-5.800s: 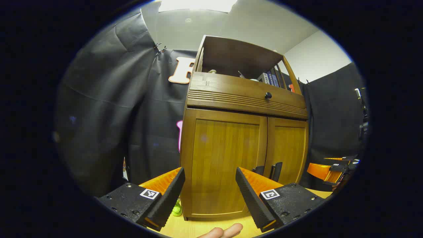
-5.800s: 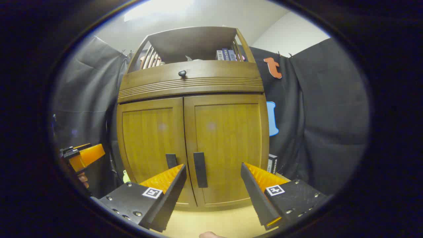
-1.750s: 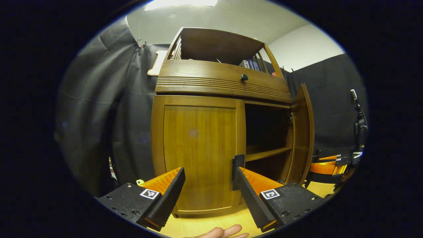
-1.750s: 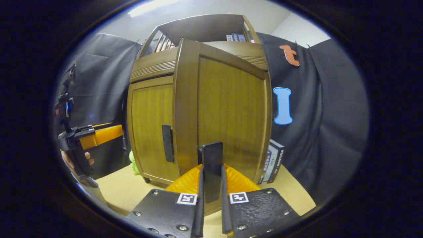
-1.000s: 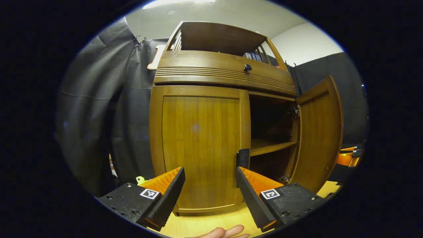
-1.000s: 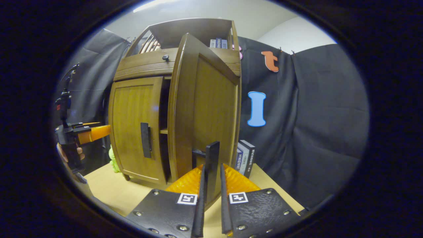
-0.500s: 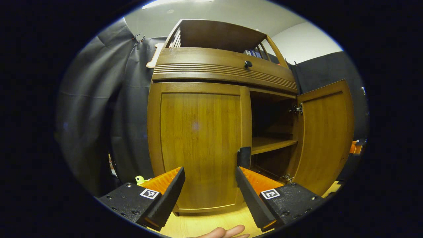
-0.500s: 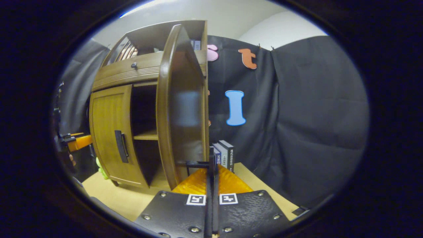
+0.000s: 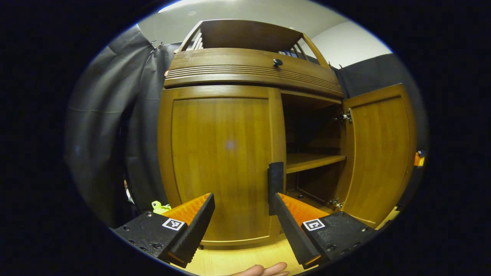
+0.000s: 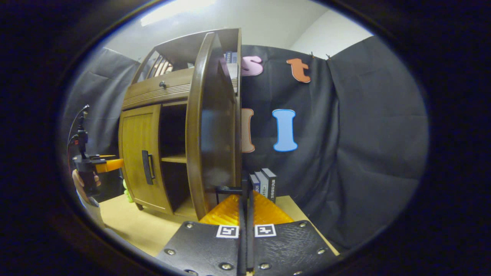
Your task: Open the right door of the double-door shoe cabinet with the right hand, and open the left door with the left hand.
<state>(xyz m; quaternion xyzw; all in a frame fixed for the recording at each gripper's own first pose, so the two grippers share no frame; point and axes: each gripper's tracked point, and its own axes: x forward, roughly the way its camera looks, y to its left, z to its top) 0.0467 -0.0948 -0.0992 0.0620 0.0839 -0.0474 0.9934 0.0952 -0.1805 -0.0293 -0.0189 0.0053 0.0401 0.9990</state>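
Cabinet: the wooden shoe cabinet [image 9: 253, 73] stood on the table [image 9: 238, 258] directly ahead of your left gripper, against the black cloth wall.
Right door: the right door [image 9: 378, 153] stood swung wide, hinged at the cabinet's right edge, with an inner shelf [image 9: 312, 161] showing in the opening beside it.
Left door: the left door [image 9: 220, 165] sat flush in the cabinet front, not yet opened.
Left handle: the left door's handle [image 9: 275, 184], a dark bar with its long axis upright, sat at that door's right edge, next to the open compartment.
Left gripper: your left gripper [image 9: 242, 207] was spread wide and held nothing; it faced the lower part of the left door.
Key relation: the handle lay just above your left gripper's right-side finger [image 9: 291, 226], off to the right of the gap, so the gripper likely needed to shift right and up to straddle the bar.
Right gripper: your right gripper [image 10: 245, 199] was clamped on the right door's handle [image 10: 245, 183], seen edge-on as a thin upright strip.
Nearer hand: your left gripper was the one close to the left door; your right was at the far side of the cabinet.
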